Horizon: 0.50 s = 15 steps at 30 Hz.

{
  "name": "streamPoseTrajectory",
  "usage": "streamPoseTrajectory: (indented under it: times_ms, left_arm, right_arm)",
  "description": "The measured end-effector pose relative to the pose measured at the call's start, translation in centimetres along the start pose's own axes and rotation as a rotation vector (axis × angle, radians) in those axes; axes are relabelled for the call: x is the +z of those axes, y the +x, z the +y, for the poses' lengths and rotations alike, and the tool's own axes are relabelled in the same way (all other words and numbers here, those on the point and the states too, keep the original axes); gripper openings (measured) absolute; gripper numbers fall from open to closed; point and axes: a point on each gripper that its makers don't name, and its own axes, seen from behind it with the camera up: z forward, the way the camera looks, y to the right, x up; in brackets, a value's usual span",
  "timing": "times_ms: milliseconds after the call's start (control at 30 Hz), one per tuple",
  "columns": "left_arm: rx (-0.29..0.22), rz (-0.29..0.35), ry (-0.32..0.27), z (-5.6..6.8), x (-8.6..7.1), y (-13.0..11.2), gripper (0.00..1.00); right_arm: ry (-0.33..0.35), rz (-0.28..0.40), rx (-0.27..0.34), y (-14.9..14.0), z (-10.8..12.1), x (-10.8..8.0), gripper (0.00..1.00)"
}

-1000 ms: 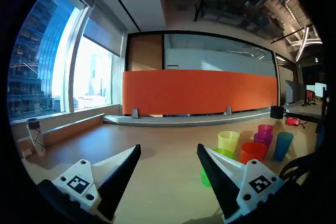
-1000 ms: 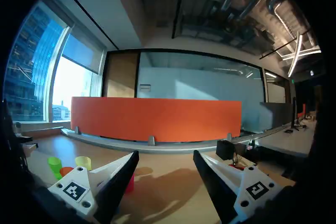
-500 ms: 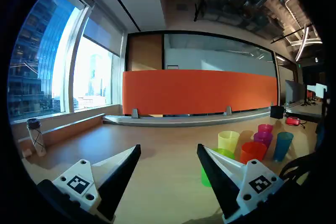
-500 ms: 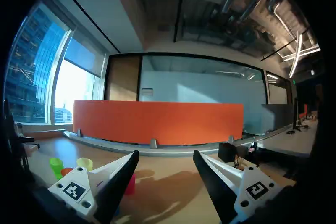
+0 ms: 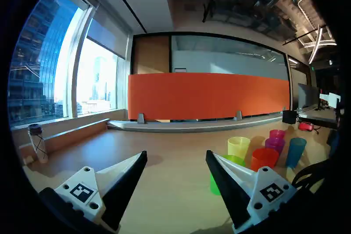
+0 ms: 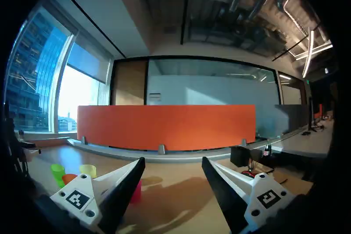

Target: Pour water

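Note:
In the left gripper view, several plastic cups stand on the wooden table at the right: a green cup [image 5: 214, 184] half behind the right finger, a yellow cup [image 5: 238, 147], an orange cup [image 5: 263, 158], a purple cup [image 5: 274, 145], a pink cup [image 5: 277, 134] and a teal cup [image 5: 295, 152]. My left gripper [image 5: 176, 170] is open above the table, left of the cups, holding nothing. A clear bottle with a dark cap [image 5: 37, 142] stands at the far left by the window. My right gripper [image 6: 173, 177] is open and empty; its view has the green cup [image 6: 57, 174], yellow cup [image 6: 87, 171] and orange cup [image 6: 69, 178] at lower left.
An orange divider panel [image 5: 208, 95] runs along the table's far edge. A black box [image 5: 288, 117] and a red object [image 5: 306, 126] lie at the far right. A wooden window ledge [image 5: 74, 133] borders the left. A black box [image 6: 239, 156] and small bottle [image 6: 263, 152] show right of my right gripper.
The right gripper's view has tilted slightly upward, so the divider and cups sit a little lower. The left gripper has stayed still.

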Motion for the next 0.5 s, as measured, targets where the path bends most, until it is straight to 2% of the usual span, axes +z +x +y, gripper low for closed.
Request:
streamPoseTrajectory:
  times_ms: [200,500]
  left_arm:
    - [-0.001,0.000,0.000,0.0,0.0,-0.1,1.00]
    - [-0.001,0.001,0.000,-0.1,0.0,-0.1,1.00]
  right_arm:
    - [0.002,-0.012,0.001,-1.8,-0.3,0.5,1.00]
    - [-0.021,-0.026,0.029,-4.3,0.5,0.5,1.00]
